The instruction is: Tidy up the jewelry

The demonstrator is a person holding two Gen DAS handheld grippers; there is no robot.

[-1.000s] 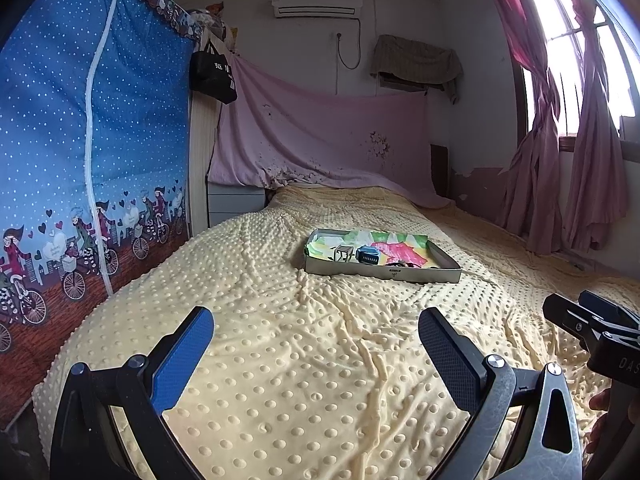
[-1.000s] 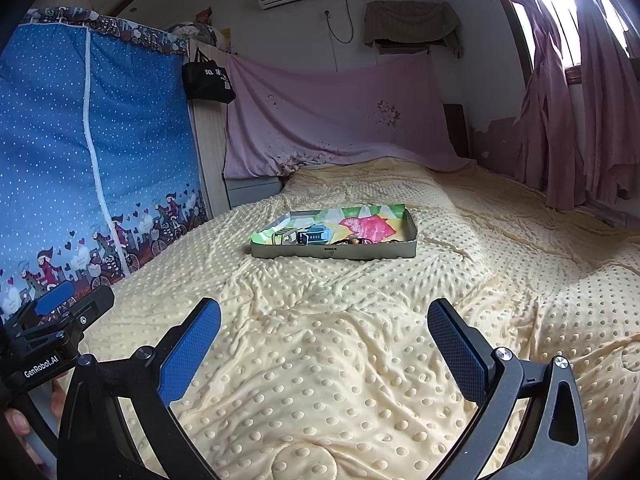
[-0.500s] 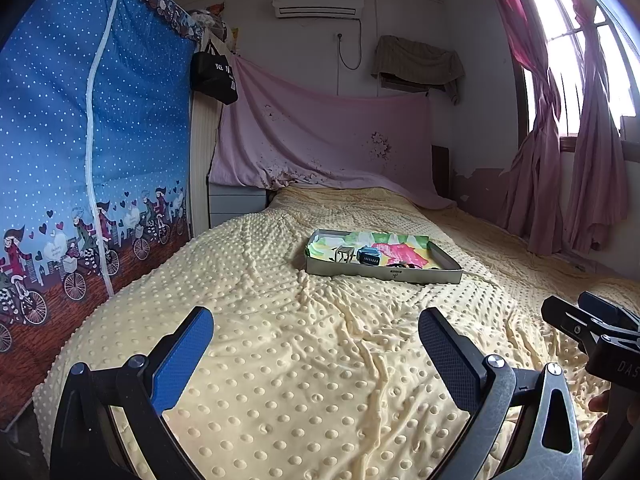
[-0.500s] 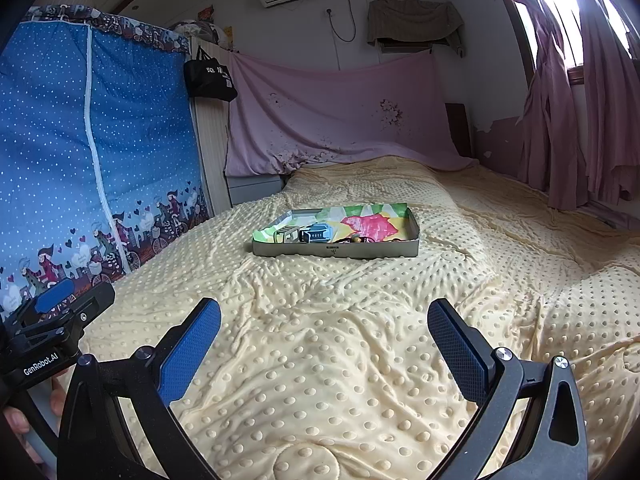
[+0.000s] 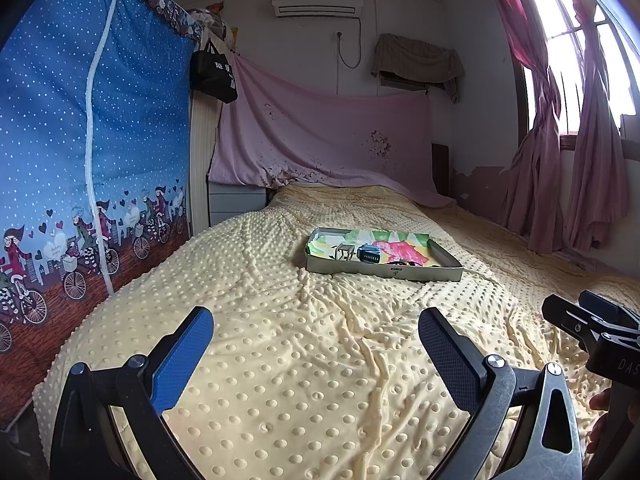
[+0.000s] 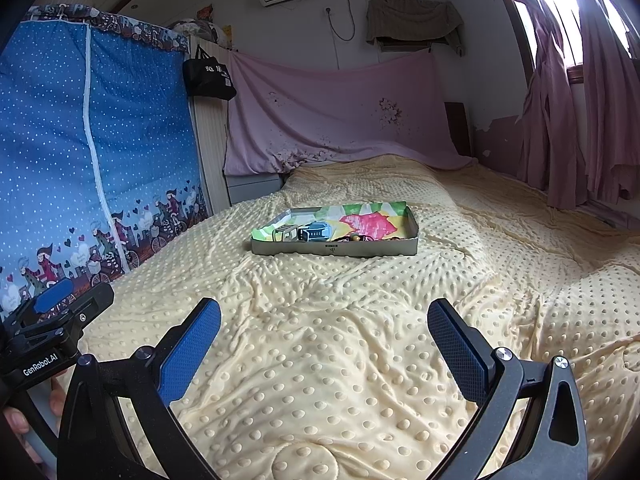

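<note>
A shallow grey tray [image 5: 384,271] with a colourful lining sits on the yellow dotted bedspread, also in the right wrist view [image 6: 334,249]. In it lie a small metal frame piece [image 5: 344,251], a blue-grey boxy item [image 5: 369,254] and dark beaded jewelry [image 6: 354,237]. My left gripper [image 5: 316,340] is open and empty, well short of the tray. My right gripper [image 6: 324,336] is open and empty, also short of the tray. Each gripper shows at the edge of the other's view.
A blue fabric wardrobe [image 5: 92,152] stands along the bed's left side. A pink sheet [image 5: 328,140] hangs at the head. Pink curtains [image 5: 568,152] hang by the window on the right. The bedspread [image 5: 312,360] is wrinkled between grippers and tray.
Both views have shifted only slightly; the right gripper has edged a little toward the tray. Both grippers stay open and empty.
</note>
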